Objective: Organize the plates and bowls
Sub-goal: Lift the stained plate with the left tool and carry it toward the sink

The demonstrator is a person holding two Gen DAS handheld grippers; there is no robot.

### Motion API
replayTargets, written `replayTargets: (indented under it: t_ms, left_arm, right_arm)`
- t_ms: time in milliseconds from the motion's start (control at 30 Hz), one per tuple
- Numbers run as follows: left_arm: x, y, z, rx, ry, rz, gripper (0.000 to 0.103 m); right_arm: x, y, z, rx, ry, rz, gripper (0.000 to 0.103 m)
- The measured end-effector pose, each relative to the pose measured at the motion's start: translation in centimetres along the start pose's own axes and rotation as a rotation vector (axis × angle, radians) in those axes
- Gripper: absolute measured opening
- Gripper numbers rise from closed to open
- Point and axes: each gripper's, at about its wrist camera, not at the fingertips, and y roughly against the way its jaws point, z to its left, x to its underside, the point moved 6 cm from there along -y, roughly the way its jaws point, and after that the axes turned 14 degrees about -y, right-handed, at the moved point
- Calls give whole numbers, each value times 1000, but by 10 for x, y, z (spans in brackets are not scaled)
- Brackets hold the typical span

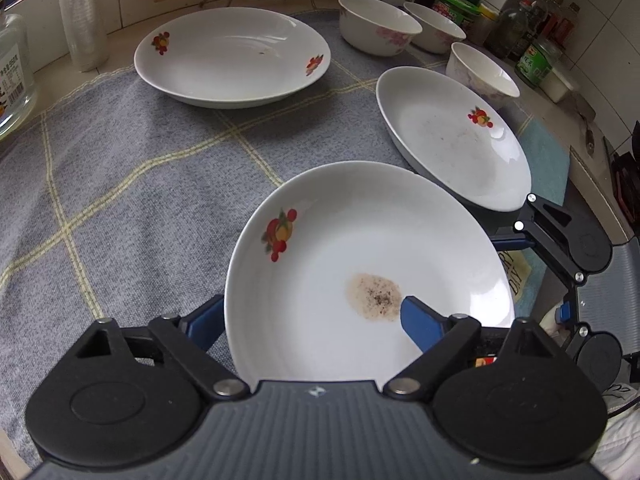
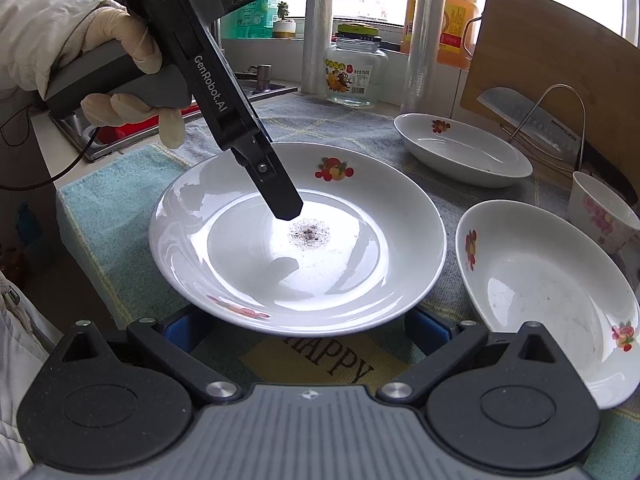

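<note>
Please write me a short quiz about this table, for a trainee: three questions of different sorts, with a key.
1. How many bowls does the left wrist view show?
2. True or false: the nearest plate is clean.
3. The left hand-held gripper has: A) both fingers inside the nearest plate; B) one inside, one outside; C) both outside.
Key: 1) three; 2) false, it has a speckled stain; 3) B.
</note>
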Motion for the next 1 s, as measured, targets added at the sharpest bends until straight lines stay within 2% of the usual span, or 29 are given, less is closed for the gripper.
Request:
replayTargets:
  t_ms: [233, 467, 1000]
  left_arm:
    - [-4, -6, 2, 22, -28, 10, 90]
    - [-5, -3, 4, 35, -10, -3, 80]
    - [-5, 0, 4, 4, 14, -2, 79]
  right_arm:
    - [-2, -2, -1, -13, 15, 5, 103]
    - [-3, -1, 1, -16, 23, 8, 103]
    - [-7, -1, 4, -9, 24, 32, 103]
